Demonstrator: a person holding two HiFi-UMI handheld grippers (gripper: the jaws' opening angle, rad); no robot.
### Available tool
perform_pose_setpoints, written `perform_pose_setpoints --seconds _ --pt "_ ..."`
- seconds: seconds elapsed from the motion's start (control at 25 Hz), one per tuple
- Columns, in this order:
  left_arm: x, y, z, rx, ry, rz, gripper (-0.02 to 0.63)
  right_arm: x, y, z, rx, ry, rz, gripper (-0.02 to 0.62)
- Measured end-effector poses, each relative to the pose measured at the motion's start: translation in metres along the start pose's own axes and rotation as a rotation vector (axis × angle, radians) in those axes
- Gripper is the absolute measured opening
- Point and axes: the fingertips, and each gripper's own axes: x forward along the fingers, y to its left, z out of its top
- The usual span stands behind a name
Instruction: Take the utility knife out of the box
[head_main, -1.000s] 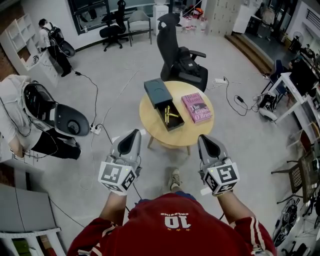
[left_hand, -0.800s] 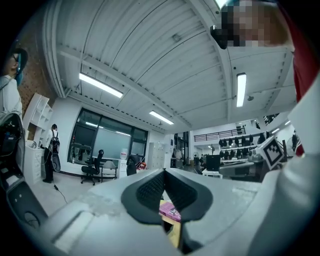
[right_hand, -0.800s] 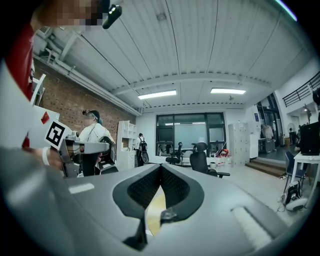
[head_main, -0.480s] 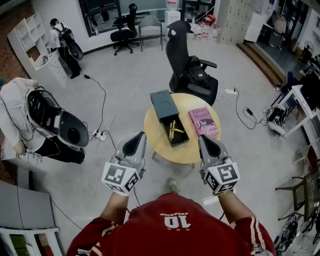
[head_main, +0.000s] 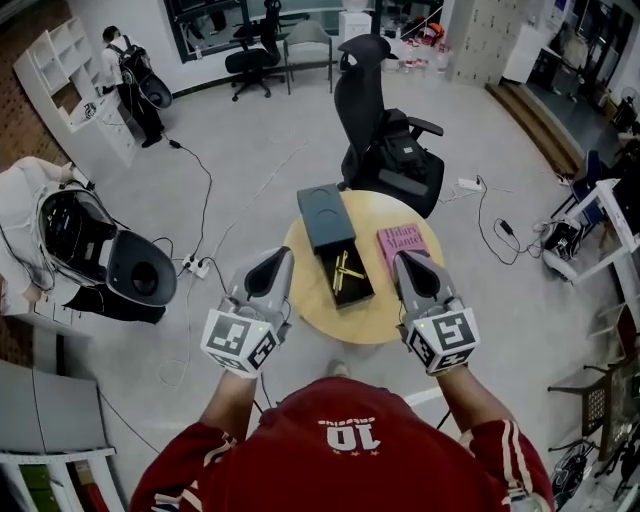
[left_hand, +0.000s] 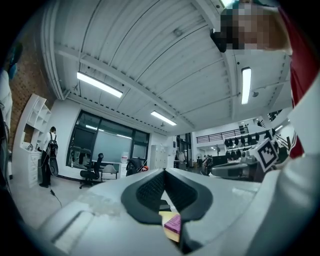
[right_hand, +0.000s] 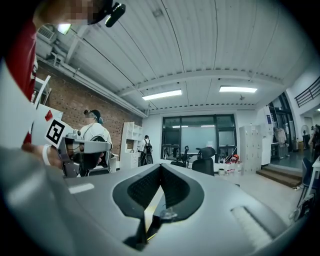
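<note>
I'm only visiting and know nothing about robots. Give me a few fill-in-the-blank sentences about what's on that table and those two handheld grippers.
The utility knife lying in the open box is ____ in colour.
In the head view, the pink book lies to the ____ of the box.
The wooden table under them is ____ in shape.
The jaws of the left gripper and the right gripper are ____, with nothing held.
Missing words: yellow; right; round; shut.
</note>
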Motion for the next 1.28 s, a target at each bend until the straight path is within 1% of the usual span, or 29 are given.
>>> perform_pose_setpoints --seconds 0.24,0.32,0.44,0.56,0.68,0.96,1.28 --pt "0.016 0.004 -0.015 0.010 0.033 -0.002 0.003 0.013 -0.008 -0.015 -0.022 0.021 0.009 0.002" --pt "0.020 0.005 -0.018 -0.002 0.036 -0.005 0.003 0.017 -0.009 -0.019 -0.023 0.027 0.022 0.044" --pt "0.026 0.005 -0.024 -0.013 0.038 -0.005 0.003 0.022 -0.009 -0.026 -0.029 0.034 0.051 0.061" --pt "0.033 0.005 -0.031 -0.018 0.040 -0.003 0.003 0.031 -0.005 -0.038 -0.037 0.058 0.101 0.119" --pt "0.038 0.005 -0.037 -0.017 0.048 0.004 0.003 0.041 -0.001 -0.055 -0.050 0.098 0.161 0.124" --pt "0.049 0.011 -0.052 -0.037 0.076 0.033 0.003 0.070 0.005 -0.116 -0.091 0.213 0.341 0.126" --pt "0.066 0.026 -0.078 -0.043 0.108 0.050 0.003 0.107 0.001 -0.219 -0.130 0.393 0.450 0.124"
